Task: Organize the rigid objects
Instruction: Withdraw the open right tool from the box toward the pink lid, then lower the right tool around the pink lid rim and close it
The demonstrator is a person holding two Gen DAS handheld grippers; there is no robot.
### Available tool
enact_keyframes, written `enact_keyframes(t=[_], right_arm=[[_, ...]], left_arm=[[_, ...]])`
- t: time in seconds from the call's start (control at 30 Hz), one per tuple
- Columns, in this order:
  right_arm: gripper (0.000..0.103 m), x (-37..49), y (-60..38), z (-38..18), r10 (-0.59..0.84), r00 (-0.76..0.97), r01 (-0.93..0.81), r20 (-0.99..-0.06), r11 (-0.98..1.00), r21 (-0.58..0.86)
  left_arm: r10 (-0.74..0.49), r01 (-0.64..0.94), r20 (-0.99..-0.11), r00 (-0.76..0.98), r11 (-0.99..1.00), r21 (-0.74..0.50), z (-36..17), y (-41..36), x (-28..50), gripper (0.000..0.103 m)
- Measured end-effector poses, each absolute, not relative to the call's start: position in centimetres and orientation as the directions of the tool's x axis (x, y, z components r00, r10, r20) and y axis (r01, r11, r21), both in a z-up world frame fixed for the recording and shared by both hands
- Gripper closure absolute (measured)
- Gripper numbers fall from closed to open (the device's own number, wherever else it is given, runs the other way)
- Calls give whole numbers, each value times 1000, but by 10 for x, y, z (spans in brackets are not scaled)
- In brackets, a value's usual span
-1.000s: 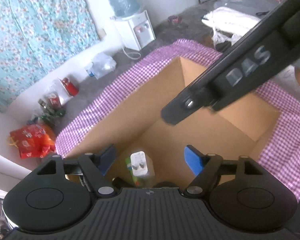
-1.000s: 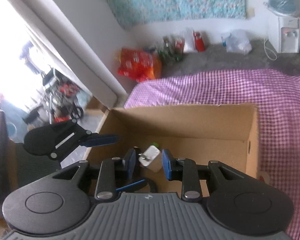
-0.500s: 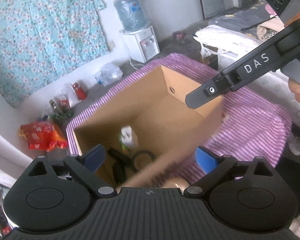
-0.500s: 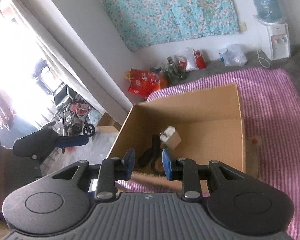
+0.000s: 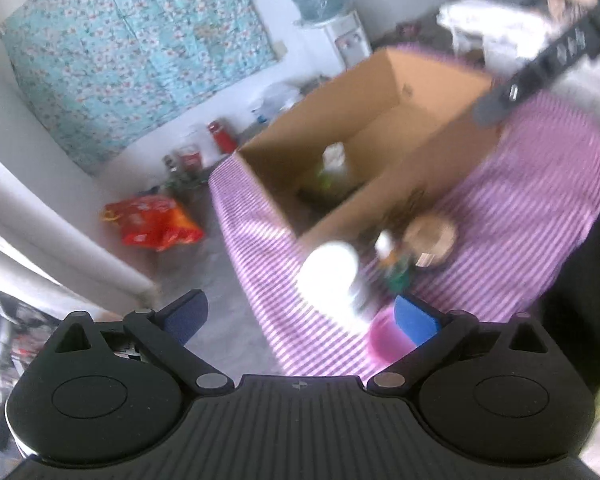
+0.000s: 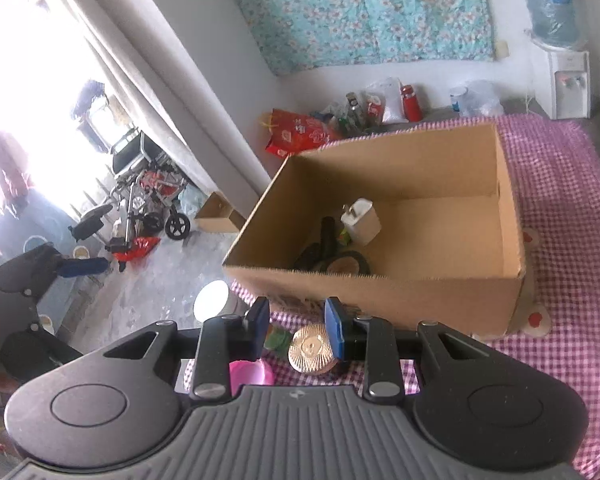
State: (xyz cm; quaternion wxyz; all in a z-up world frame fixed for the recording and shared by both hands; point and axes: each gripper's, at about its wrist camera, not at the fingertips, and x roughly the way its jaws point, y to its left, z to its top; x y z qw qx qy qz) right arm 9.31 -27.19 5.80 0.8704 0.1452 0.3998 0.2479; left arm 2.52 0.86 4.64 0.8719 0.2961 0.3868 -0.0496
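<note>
An open cardboard box (image 6: 420,292) stands on the purple checked cloth; it also shows in the blurred left wrist view (image 5: 384,92). Inside lie a white plug adapter (image 6: 361,222), a black tool (image 6: 324,240) and a tape roll (image 6: 346,266). In front of the box lie a gold round disc (image 6: 312,354), a small green item (image 6: 278,338), a pink cup (image 6: 250,372) and a white-lidded jar (image 6: 212,302). My right gripper (image 6: 298,332) is open and empty above the disc. My left gripper (image 5: 300,318) is wide open and empty, pulled back over the jar (image 5: 330,276) and the pink cup (image 5: 388,344).
The purple cloth (image 6: 560,184) ends at a left edge with grey floor (image 6: 140,300) below. A red bag (image 6: 296,136), bottles, a wheelchair (image 6: 148,192) and a water dispenser (image 6: 568,80) stand beyond. The right gripper's body (image 5: 540,68) crosses the left view.
Both grippers have pulled back and up out of the box. The items in front of the box have come into view. Both stay open and empty.
</note>
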Motion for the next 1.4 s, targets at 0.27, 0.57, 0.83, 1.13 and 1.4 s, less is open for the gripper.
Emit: enact_keyframes(t=[0.27,0.57,0.83,1.13,1.4], right_arm=[[71,92,-248,13,532,444,-298,-721,847,441],[71,99,-186,-26,569,290,-355,-769,811,466],[71,110,-146,-50,510,262,-413,-819,827,382],[72,106,-127,-59,485,245,-495,-840,807,321],[80,100,-119,-58,451,247,-593,-858,770,234]], left_arm=[[67,458,-753,654,758,465,-21,2,11,2],[-93,484,-813,575,840,246,-62,-6,37,5],[-97,435,-827,554,881,187,-77,7,51,16],[-133,401,-837,530,910,109,-85,22,55,29],[-156,393,-829,537,916,83,-81,21,54,30]])
